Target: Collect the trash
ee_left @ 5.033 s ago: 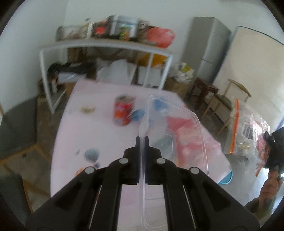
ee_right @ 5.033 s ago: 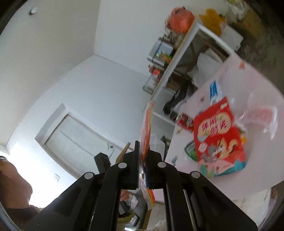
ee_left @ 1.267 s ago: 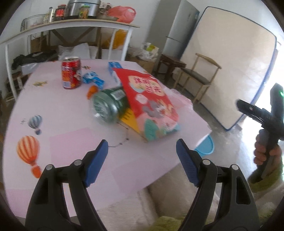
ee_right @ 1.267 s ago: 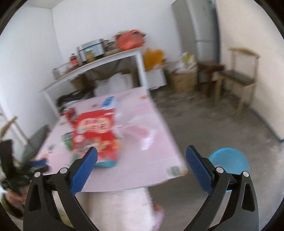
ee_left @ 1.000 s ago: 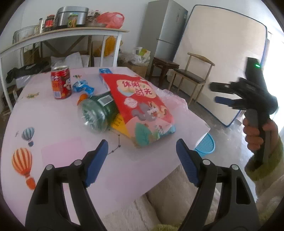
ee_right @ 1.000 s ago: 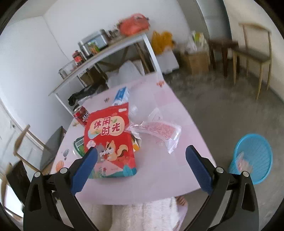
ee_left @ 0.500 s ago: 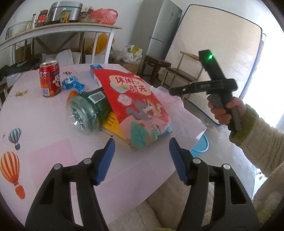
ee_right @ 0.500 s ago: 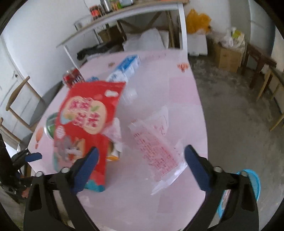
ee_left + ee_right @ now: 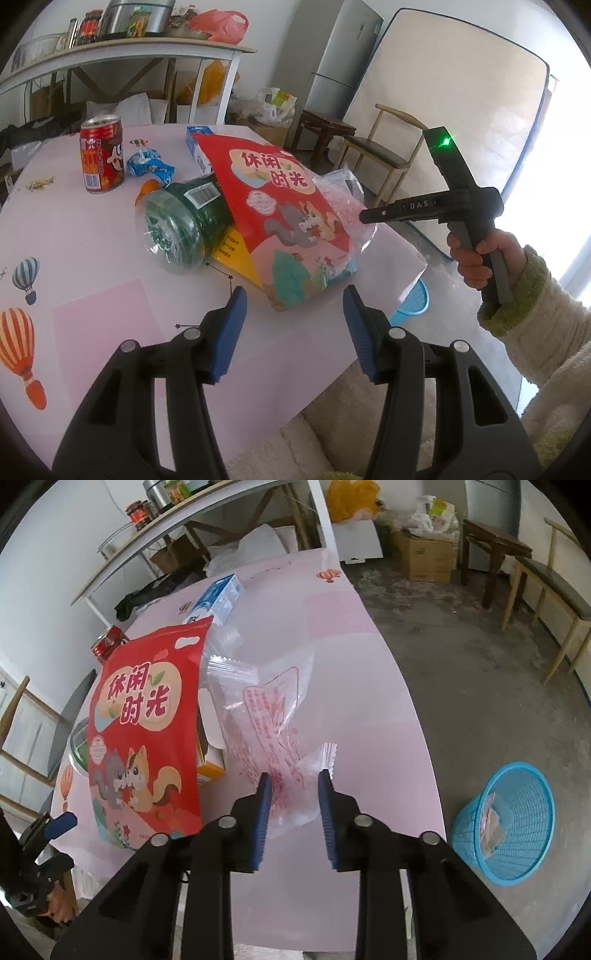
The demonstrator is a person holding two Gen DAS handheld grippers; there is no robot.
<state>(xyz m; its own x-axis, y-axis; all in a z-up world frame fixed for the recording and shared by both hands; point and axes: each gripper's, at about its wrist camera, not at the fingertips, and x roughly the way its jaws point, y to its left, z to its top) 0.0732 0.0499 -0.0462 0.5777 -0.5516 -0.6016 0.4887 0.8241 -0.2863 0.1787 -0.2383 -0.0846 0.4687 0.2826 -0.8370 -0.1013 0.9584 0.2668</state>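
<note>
A clear plastic wrapper with red print lies on the pink table; my right gripper is open with its blue pads on either side of the wrapper's near end. A big red snack bag leans on a green plastic bottle and a yellow box. My left gripper is open and empty, just short of the red bag's near corner. A red can, a blue wrapper and a blue-white carton lie farther back.
A blue mesh bin stands on the floor right of the table and holds a wrapper. A white shelf rack, a fridge, wooden chairs and a stool stand beyond the table. The right hand-held gripper shows in the left wrist view.
My right gripper has dropped towards the clear wrapper and its jaws have narrowed around the wrapper's end. My left gripper has narrowed a little and edged towards the red bag.
</note>
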